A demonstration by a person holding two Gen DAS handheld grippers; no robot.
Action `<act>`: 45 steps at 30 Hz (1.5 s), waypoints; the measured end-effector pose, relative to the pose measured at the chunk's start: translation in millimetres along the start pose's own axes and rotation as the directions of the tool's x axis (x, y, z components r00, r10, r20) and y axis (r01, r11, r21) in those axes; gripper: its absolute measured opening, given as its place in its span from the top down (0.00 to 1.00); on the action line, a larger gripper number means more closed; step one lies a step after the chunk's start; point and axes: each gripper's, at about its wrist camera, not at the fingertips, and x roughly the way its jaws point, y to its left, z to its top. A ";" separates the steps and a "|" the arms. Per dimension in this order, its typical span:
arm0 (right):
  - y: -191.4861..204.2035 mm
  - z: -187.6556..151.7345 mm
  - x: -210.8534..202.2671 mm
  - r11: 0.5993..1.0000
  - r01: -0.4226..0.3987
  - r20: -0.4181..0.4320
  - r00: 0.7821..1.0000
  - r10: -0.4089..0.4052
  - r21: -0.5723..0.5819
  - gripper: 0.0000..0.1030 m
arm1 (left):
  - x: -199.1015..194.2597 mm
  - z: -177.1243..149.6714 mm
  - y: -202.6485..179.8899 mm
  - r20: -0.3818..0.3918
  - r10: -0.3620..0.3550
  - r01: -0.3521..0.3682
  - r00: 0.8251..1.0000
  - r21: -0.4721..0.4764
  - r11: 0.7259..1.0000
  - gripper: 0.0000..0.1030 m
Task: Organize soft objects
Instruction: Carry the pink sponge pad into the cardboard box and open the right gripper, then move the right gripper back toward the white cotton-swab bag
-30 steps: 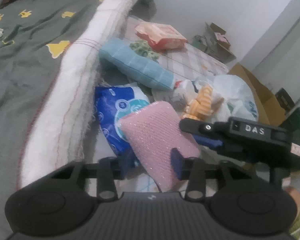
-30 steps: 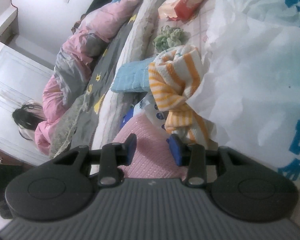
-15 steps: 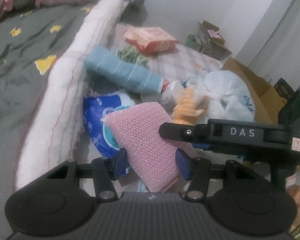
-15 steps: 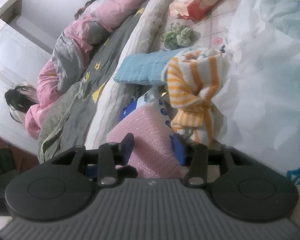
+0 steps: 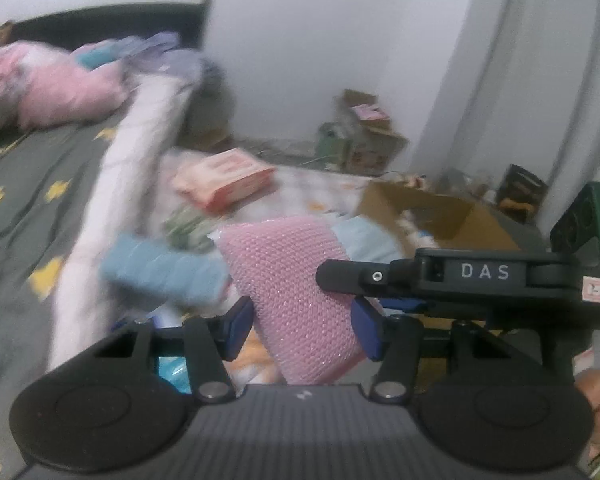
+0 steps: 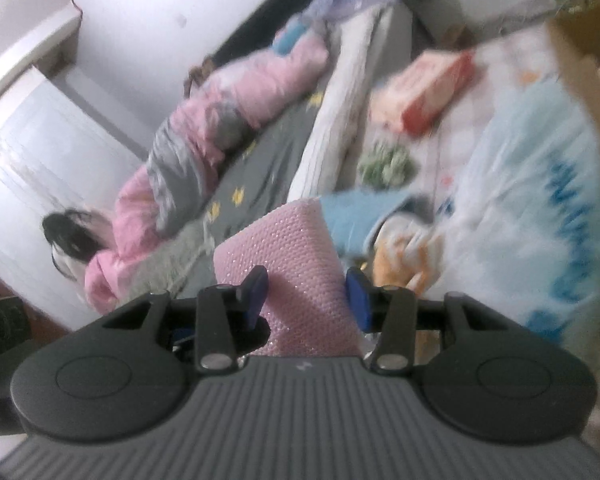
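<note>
A patterned floor mat (image 5: 300, 184) is carrying a red-and-white packet (image 5: 224, 180), a green bundle (image 6: 386, 166), a blue rolled towel (image 5: 160, 268), what looks like a striped orange cloth (image 6: 404, 260), and a white plastic bag (image 6: 540, 208).

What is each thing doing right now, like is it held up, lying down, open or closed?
Pink sponge: lifted, gripped between both grippers.
Left gripper: closed on the sponge.
Right gripper: closed on the sponge.
Blue towel: rolled, lying down.
Cardboard box: open on top.
Red and white packet: lying flat, looks closed.
White plastic bag: slumped, crumpled.
Striped orange cloth: bunched in a heap.
</note>
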 end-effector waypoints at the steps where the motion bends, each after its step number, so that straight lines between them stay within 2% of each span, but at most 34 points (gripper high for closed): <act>1: -3.0 4.4 -9.6 1.000 0.010 0.017 1.000 -0.009 -0.002 0.57 | 3.8 4.7 -11.3 0.001 -0.015 0.015 1.000 0.017 1.000 0.47; 4: -23.4 22.3 -43.4 0.999 0.043 0.065 0.997 -0.044 0.019 0.57 | 23.9 21.9 -49.5 -0.008 -0.068 0.069 0.998 0.075 0.995 0.47; 7: -56.2 42.9 -77.1 0.994 0.090 0.096 0.991 -0.096 0.062 0.56 | 57.1 37.7 -86.2 -0.054 -0.132 0.137 0.990 0.107 0.985 0.47; 12: -129.7 75.4 -119.1 0.969 0.177 0.097 0.976 -0.196 0.170 0.56 | 131.7 60.9 -144.7 -0.166 -0.212 0.237 0.963 0.146 0.960 0.47; 17: -195.3 107.2 -140.4 0.931 0.274 0.072 0.952 -0.299 0.243 0.56 | 207.2 79.1 -186.9 -0.256 -0.246 0.286 0.935 0.136 0.948 0.47; 20: -224.4 130.0 -141.3 0.907 0.348 0.062 0.926 -0.372 0.238 0.56 | 243.7 88.4 -205.9 -0.277 -0.255 0.299 0.926 0.130 0.945 0.47; 24: -252.4 157.7 -138.5 0.881 0.412 0.076 0.895 -0.439 0.231 0.56 | 284.7 97.6 -222.9 -0.262 -0.268 0.303 0.927 0.105 0.947 0.44; 27: -269.2 174.9 -136.9 0.852 0.488 0.108 0.852 -0.512 0.190 0.56 | 322.1 91.6 -234.4 -0.291 -0.212 0.258 0.933 0.127 0.958 0.41; 29: -279.7 178.7 -136.2 0.832 0.527 0.109 0.829 -0.548 0.174 0.56 | 340.1 85.9 -236.5 -0.326 -0.167 0.223 0.930 0.142 0.965 0.41; 31: -284.7 176.6 -137.5 0.815 0.554 0.113 0.811 -0.574 0.167 0.56 | 345.8 82.4 -231.9 -0.341 -0.157 0.211 0.927 0.126 0.969 0.41; 34: -288.9 167.6 -142.6 0.813 0.560 0.117 0.807 -0.579 0.161 0.56 | 340.6 85.3 -222.2 -0.341 -0.163 0.212 0.926 0.113 0.971 0.40; 41: -275.4 157.4 -156.1 0.807 0.571 0.122 0.799 -0.589 0.152 0.56 | 298.4 103.1 -200.1 -0.287 -0.140 0.179 0.948 0.115 0.977 0.36; 45: -258.1 153.0 -158.3 0.813 0.564 0.126 0.805 -0.580 0.143 0.56 | 260.3 111.4 -184.8 -0.259 -0.129 0.165 0.957 0.123 0.979 0.33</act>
